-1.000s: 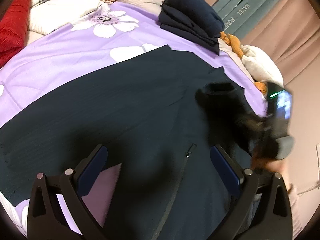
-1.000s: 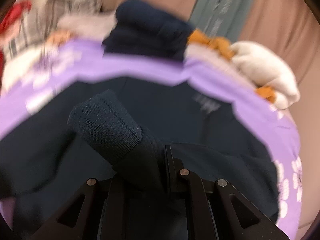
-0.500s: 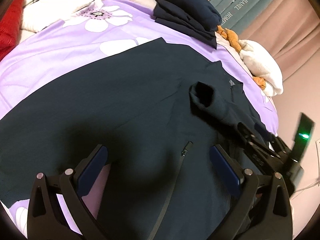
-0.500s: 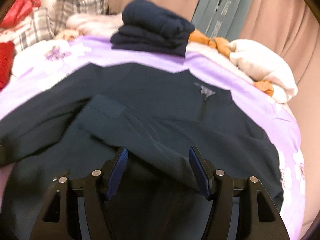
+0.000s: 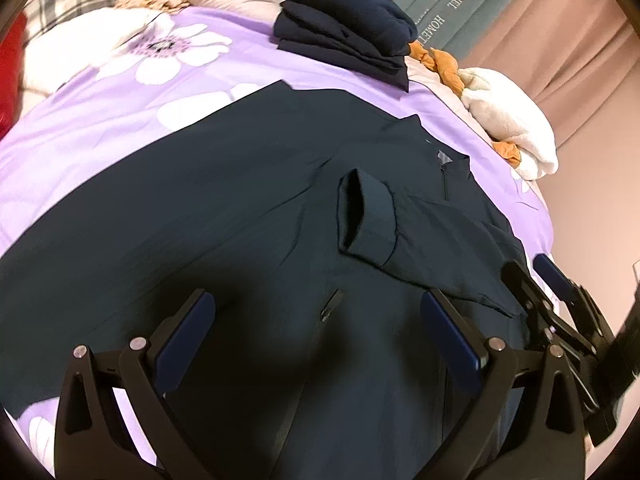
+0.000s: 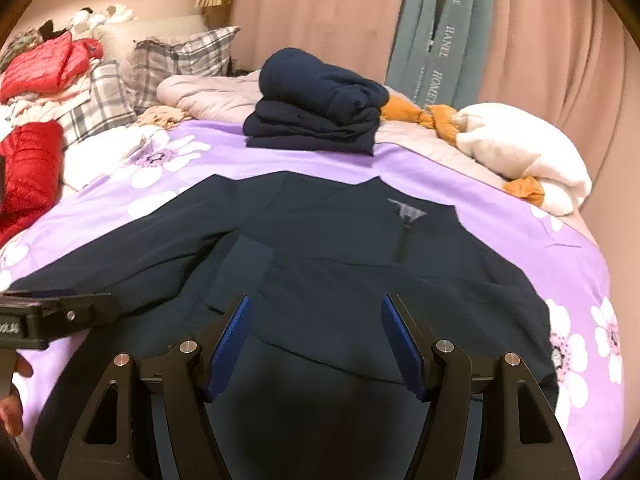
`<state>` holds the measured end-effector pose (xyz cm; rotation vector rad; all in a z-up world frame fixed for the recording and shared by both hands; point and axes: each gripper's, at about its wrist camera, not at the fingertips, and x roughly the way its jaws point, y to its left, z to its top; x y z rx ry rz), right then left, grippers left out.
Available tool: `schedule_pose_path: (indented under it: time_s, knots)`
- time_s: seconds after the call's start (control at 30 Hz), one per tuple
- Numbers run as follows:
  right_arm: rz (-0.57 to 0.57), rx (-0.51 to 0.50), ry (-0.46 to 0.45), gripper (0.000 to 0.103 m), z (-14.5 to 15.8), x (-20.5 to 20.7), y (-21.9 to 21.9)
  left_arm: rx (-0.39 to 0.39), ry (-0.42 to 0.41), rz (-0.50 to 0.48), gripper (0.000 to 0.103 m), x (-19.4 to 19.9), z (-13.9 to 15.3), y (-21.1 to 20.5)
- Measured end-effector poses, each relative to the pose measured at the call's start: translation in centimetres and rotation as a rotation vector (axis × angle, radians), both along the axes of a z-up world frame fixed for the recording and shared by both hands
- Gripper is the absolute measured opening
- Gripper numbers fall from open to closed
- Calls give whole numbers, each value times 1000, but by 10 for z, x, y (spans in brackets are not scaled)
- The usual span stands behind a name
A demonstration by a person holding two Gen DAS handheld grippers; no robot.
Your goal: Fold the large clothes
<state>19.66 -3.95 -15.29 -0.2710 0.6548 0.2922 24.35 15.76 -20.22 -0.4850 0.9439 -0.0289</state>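
A dark navy jacket (image 6: 360, 264) lies spread front-up on a purple bedspread (image 6: 500, 208) with white flowers, its collar toward the far side of the bed and its zip running down the middle. One sleeve (image 5: 400, 236) is folded across the chest, its cuff (image 5: 364, 216) resting near the centre of the front; in the right wrist view the same cuff (image 6: 244, 264) lies just left of the zip. The other sleeve stretches out flat to the left over the bedspread.

The left gripper (image 5: 320, 344) hovers over the lower front of the jacket with its blue-padded jaws wide apart and nothing between them. The right gripper (image 6: 316, 344) is also spread open and empty above the lower half of the jacket; it shows at the right edge of the left wrist view too.

Beyond the collar sits a stack of folded navy clothes (image 6: 316, 108). To its right are an orange cloth (image 6: 436, 118) and a white blanket (image 6: 520, 152). Plaid pillows (image 6: 180, 64) and red quilted jackets (image 6: 32, 160) are piled at the far left, with pink curtains (image 6: 540, 40) behind
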Motion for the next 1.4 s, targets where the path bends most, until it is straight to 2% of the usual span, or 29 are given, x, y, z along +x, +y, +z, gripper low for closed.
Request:
schedule_pose_path:
  time_s: [0.17,0.27,0.3,0.37,0.43,0.47,0.5,0.7,0.77,0.8,0.97,1.07,1.17,1.2,1.23,1.3,1.4]
  knots:
    - [-55,21,14,66,-4,14,-19,68,-15,-54,103,40,-2,-25]
    - [-98,15,22,66,-12,26,-34,72,-19,-81,101,64,-7,-37]
    - [-113,12,25,66,-14,30,-38,74,-20,-87,97,71,-9,-41]
    - [-143,16,32,66,-21,39,-51,83,-14,-100,82,87,-16,-53]
    - [-166,26,36,66,-27,48,-63,89,9,-116,53,100,-23,-62]
    - [-182,37,44,66,-31,53,-72,92,30,-130,46,109,-30,-67]
    - [-200,57,58,66,-35,60,-82,111,38,-129,45,113,-33,-71]
    - [-259,249,148,66,-58,98,-139,172,48,-143,45,135,-45,-81]
    - [-267,289,178,55,-68,111,-150,207,70,-162,46,137,-52,-85]
    - [-279,294,197,53,-74,115,-153,222,76,-169,47,136,-54,-86]
    - [-300,241,294,42,-103,112,-159,297,58,-236,51,118,-63,-88]
    - [-266,166,277,41,-104,95,-154,306,38,-261,52,108,-64,-86]
    - [-251,145,281,41,-103,80,-158,290,29,-280,54,105,-64,-81]
    - [-249,146,283,41,-102,79,-162,281,35,-283,57,104,-63,-80]
    - [-252,148,289,41,-101,76,-165,280,43,-280,66,102,-60,-78]
    - [-263,146,306,41,-97,74,-174,288,50,-266,79,97,-56,-72]
    - [-278,145,308,41,-88,65,-187,255,37,-255,77,84,-46,-55]
